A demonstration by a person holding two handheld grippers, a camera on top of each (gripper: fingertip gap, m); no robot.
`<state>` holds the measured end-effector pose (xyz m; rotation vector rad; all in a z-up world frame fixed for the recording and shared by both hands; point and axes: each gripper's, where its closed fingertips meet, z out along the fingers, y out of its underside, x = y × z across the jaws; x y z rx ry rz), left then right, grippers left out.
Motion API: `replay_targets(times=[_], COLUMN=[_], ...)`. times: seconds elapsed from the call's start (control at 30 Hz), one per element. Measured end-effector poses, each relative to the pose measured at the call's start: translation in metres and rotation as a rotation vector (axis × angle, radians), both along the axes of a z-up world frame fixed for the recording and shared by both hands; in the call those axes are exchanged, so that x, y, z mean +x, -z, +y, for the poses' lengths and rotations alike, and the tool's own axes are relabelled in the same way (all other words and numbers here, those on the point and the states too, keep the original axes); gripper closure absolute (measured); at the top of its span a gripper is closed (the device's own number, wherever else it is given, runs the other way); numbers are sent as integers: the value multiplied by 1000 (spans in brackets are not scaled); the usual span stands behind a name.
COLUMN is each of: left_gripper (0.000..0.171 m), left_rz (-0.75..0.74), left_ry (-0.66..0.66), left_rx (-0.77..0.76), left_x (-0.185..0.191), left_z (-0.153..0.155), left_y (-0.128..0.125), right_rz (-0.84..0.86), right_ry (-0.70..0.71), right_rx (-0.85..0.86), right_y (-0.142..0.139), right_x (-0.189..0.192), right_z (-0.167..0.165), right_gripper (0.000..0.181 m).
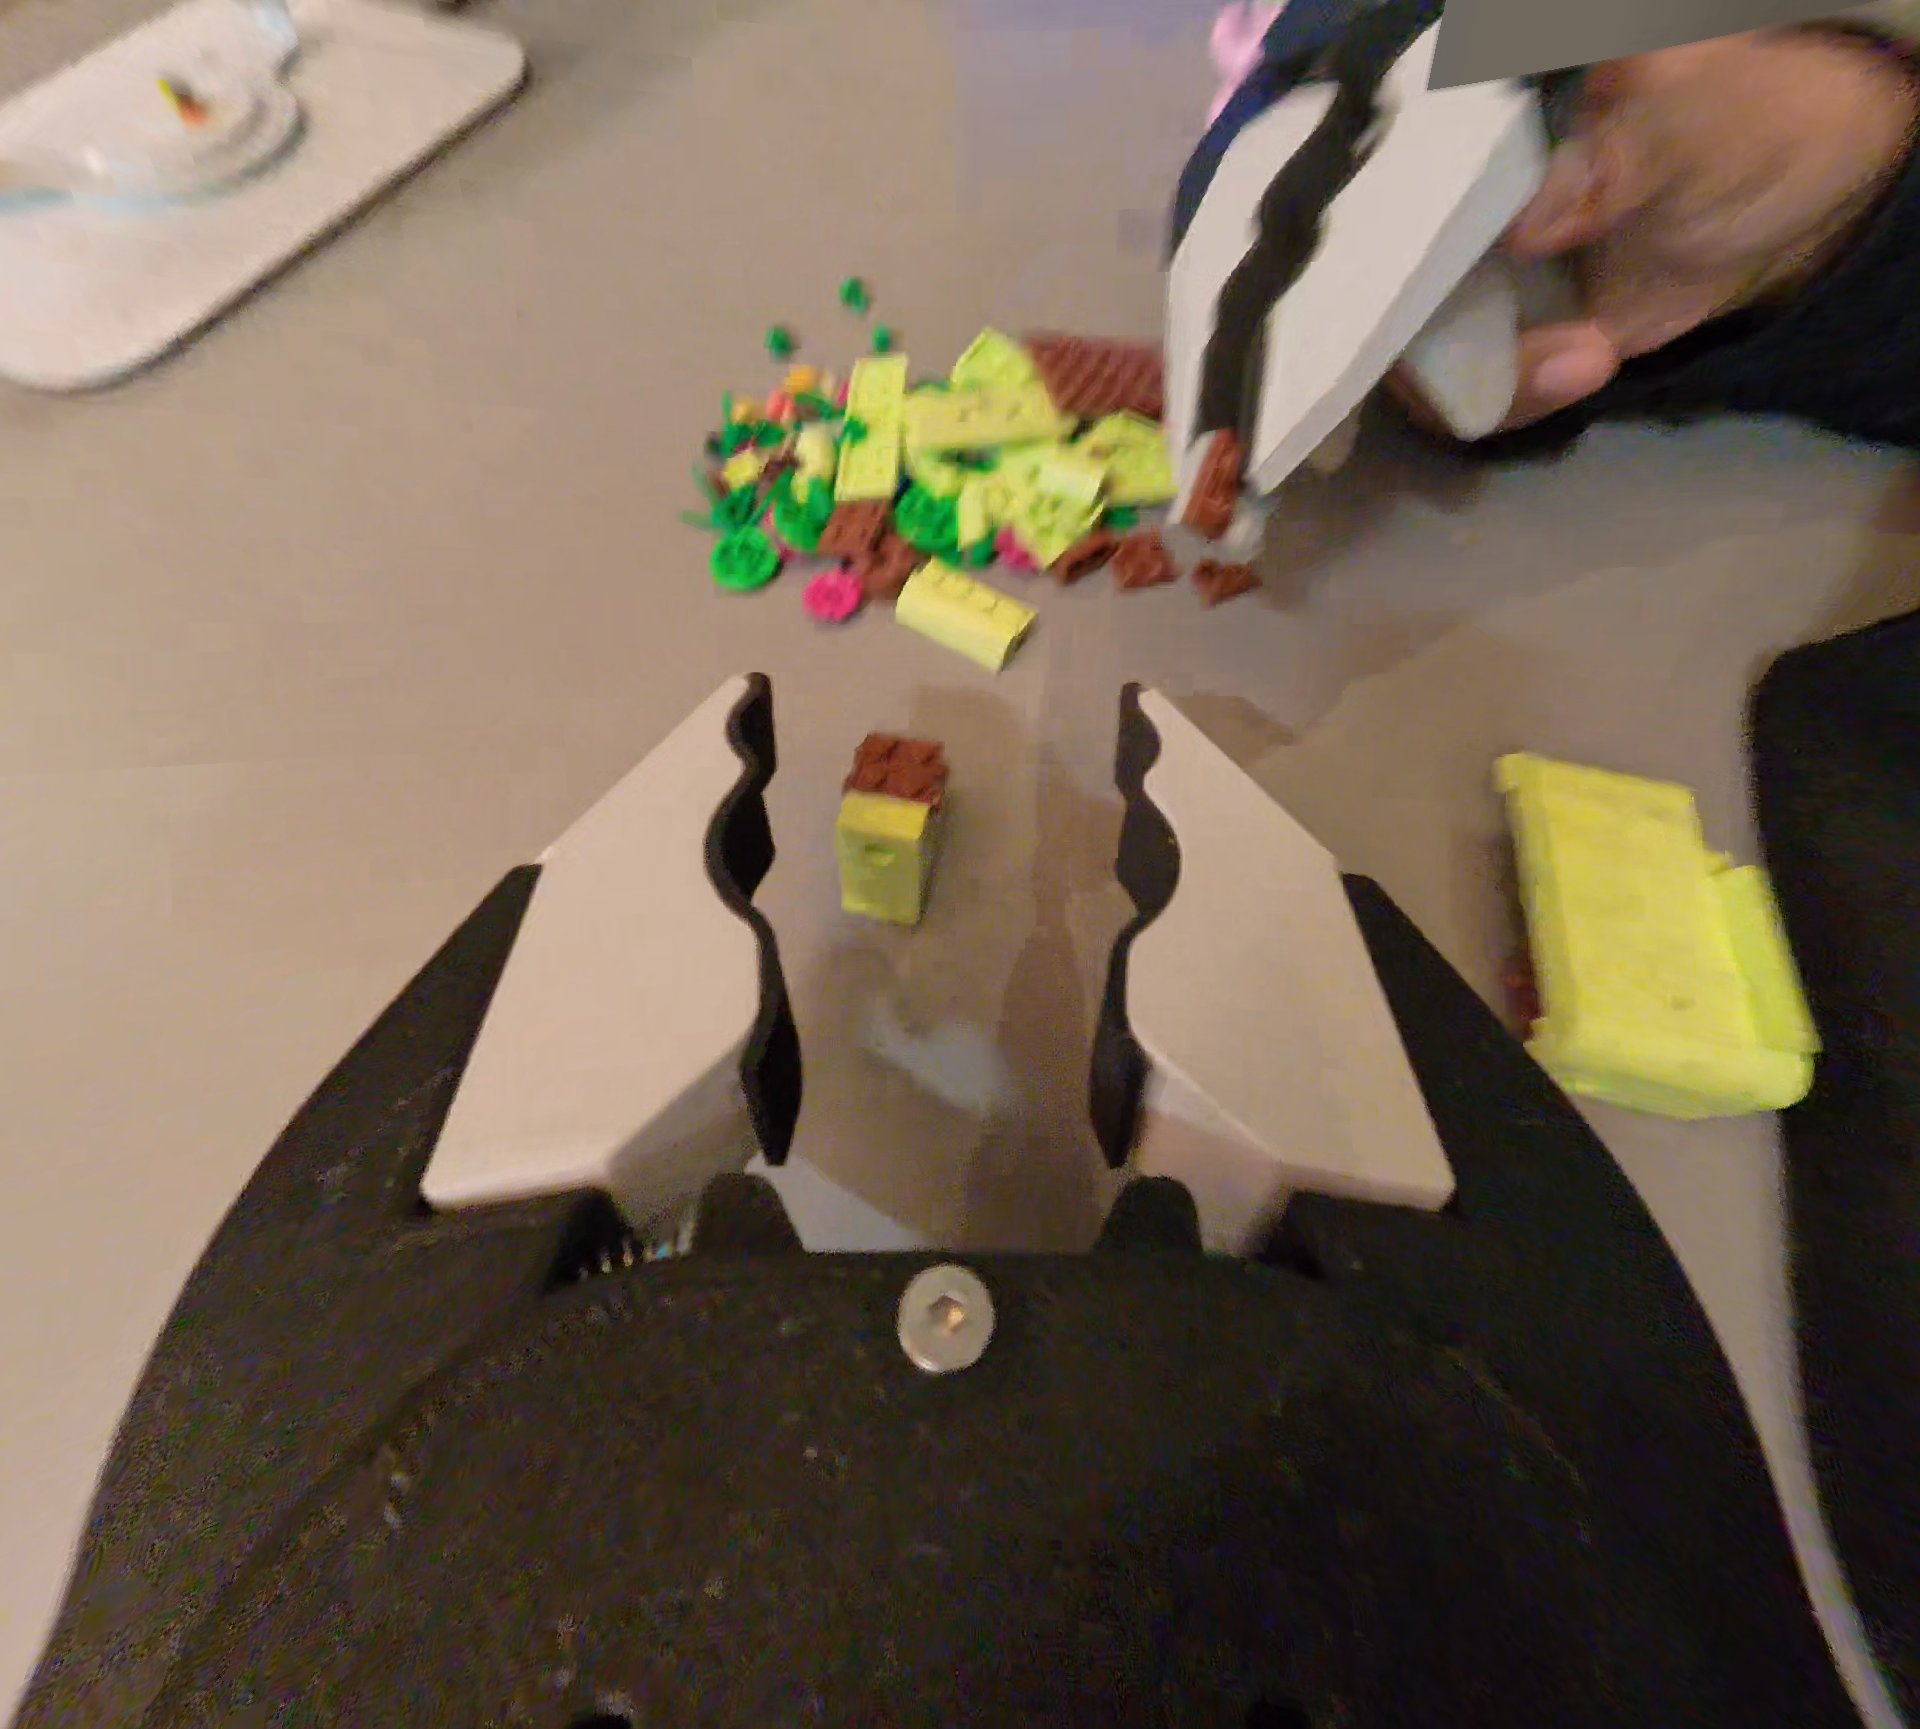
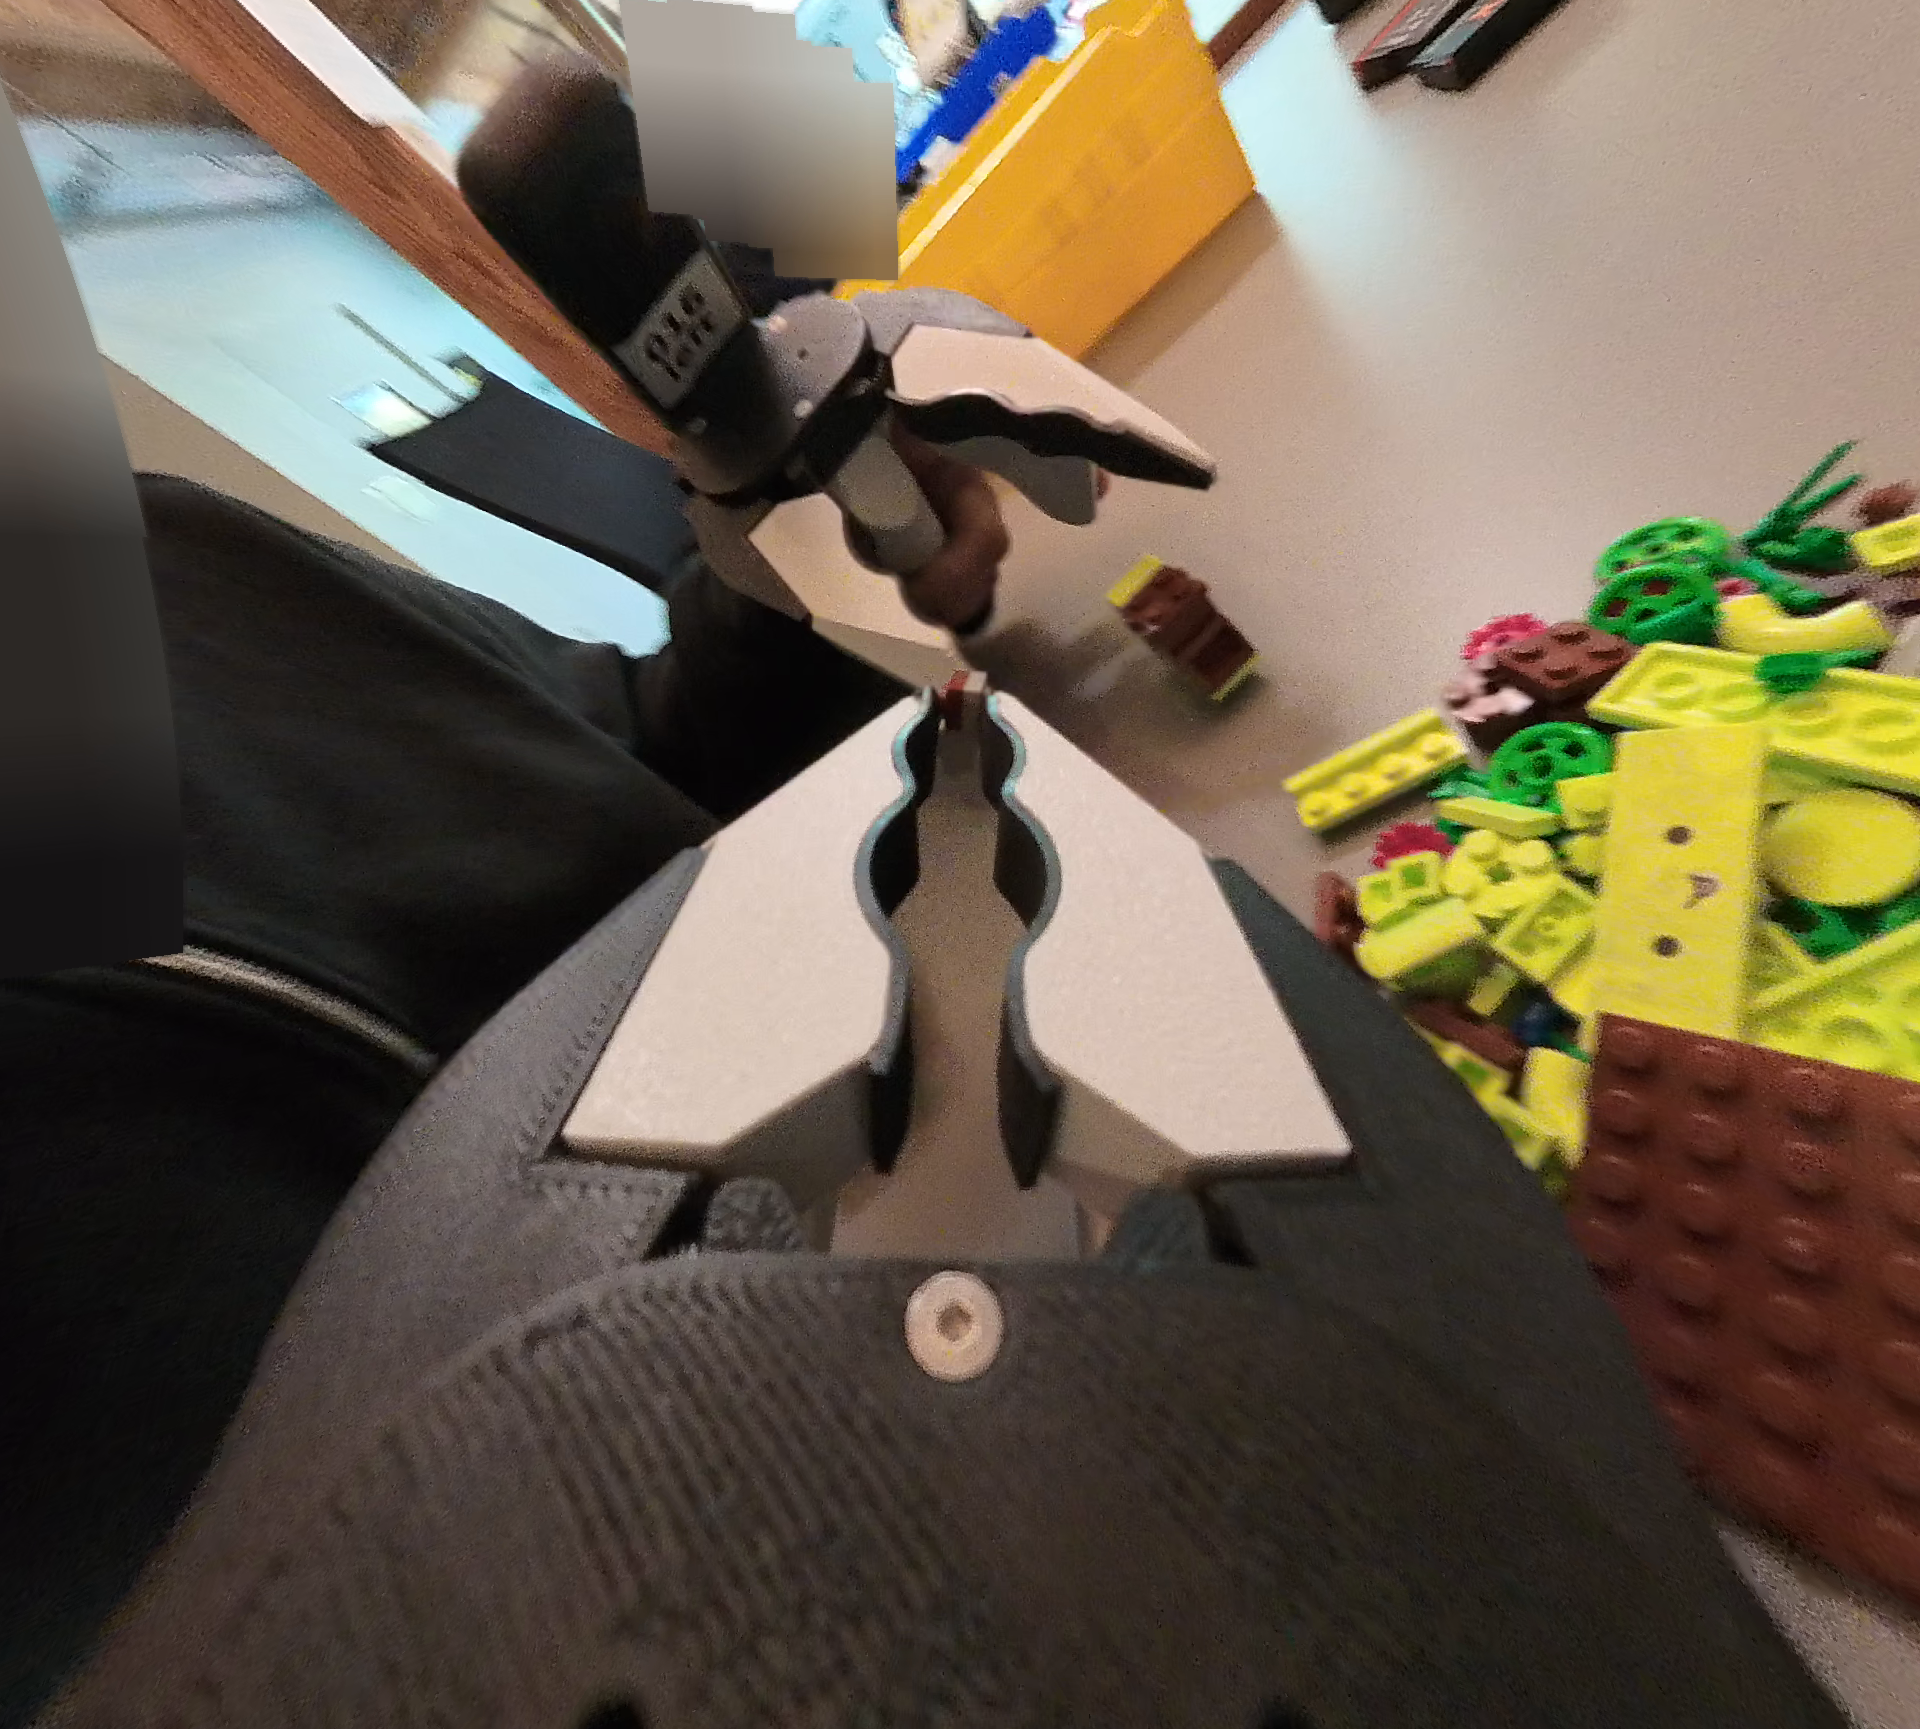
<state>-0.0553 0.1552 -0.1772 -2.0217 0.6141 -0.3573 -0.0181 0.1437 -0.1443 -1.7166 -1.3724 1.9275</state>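
**Two grippers over a grey table strewn with toy bricks**

The left gripper (image 1: 943, 703) hangs above the grey table (image 1: 416, 640) with its pale wavy-edged fingers (image 1: 623, 931) spread wide and nothing between them. Between them on the table lies a small lime-green block capped with a brown studded piece (image 1: 891, 827), touching neither finger. To its right lies a flat yellow-green built slab (image 1: 1652, 941), just beside a black mat (image 1: 1860, 848). Farther on sits a loose heap of lime, green, brown and pink toy bricks (image 1: 935, 464). The right gripper (image 2: 961, 705), held in a person's hand (image 1: 1714, 214), pinches a small brown brick (image 2: 954, 703) at its fingertips, nearly closed, by the heap's right edge. Beyond stands a yellow plastic bin (image 2: 1091, 193).
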Motion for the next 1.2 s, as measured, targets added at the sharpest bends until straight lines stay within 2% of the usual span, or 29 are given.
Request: replay_targets(times=[0.07,0.13,0.23,0.33,0.5,0.57,0.73,0.87,0.93,1.0,1.07,1.2], left_gripper=[109,124,134,135,139,148,154,154,155,155,155,155], left_rz=[-96,-173,-220,-314,-394,-381,-324,-274,-255,-248,-293,-522], left_ry=[95,211,278,369,497,541,524,436,372,290,226,173], left_rx=[97,178,243,219,189,186,224,262,259,242,202,81], left_x=[18,37,50,66,84,89,88,79,71,61,53,50], left_z=[-8,-22,-32,-44,-64,-71,-68,-54,-44,-32,-23,-16], left_y=[-24,-42,-54,-59,-62,-60,-58,-56,-53,-50,-48,-51], right_rz=[32,50,61,22,-41,-52,-55,-38,-6,40,99,195], right_ry=[-49,-123,-246,-366,-536,-556,-549,-461,-375,-280,-156,16], right_rx=[-141,-287,-515,-659,-665,-652,-657,-668,-630,-515,-304,217], right_y=[-11,-20,-32,-35,-32,-31,-29,-27,-27,-28,-29,-32], right_x=[4,9,17,23,34,36,35,26,21,18,14,10], right_z=[-3,-8,-16,-29,-58,-62,-61,-47,-33,-18,-5,3], right_gripper=[175,176,175,175,175,176,175,160,152,153,151,148])
